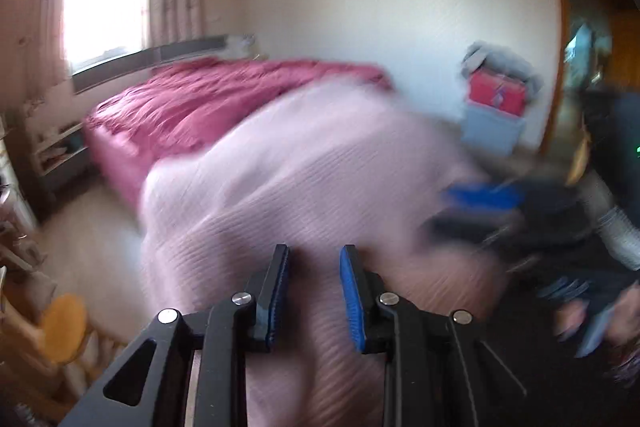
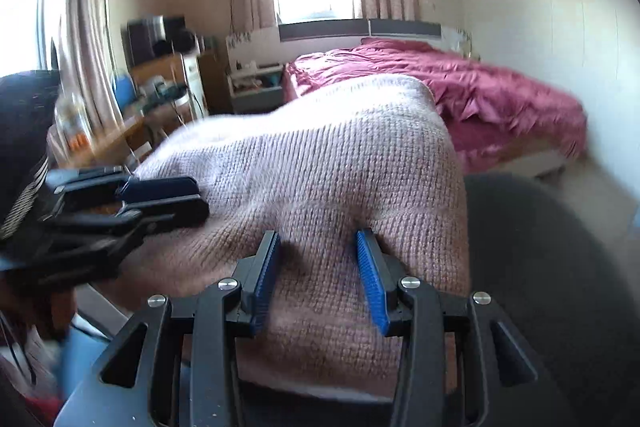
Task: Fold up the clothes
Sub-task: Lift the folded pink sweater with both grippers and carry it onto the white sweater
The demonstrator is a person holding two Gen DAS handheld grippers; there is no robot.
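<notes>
Your two grippers, left (image 1: 314, 297) and right (image 2: 320, 279), are matte black linkages with round silver screws and ribbed blue pads (image 2: 371, 281), and you wear a grey ribbed sleeve (image 1: 618, 227).

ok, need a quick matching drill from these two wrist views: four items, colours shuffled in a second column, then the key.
Items:
1. sweater
2. bedspread
3. stool
4. gripper pads

Colours:
a. blue
b. magenta
c. pale pink
d. orange

Pairs: 1-c, 2-b, 3-d, 4-a
</notes>
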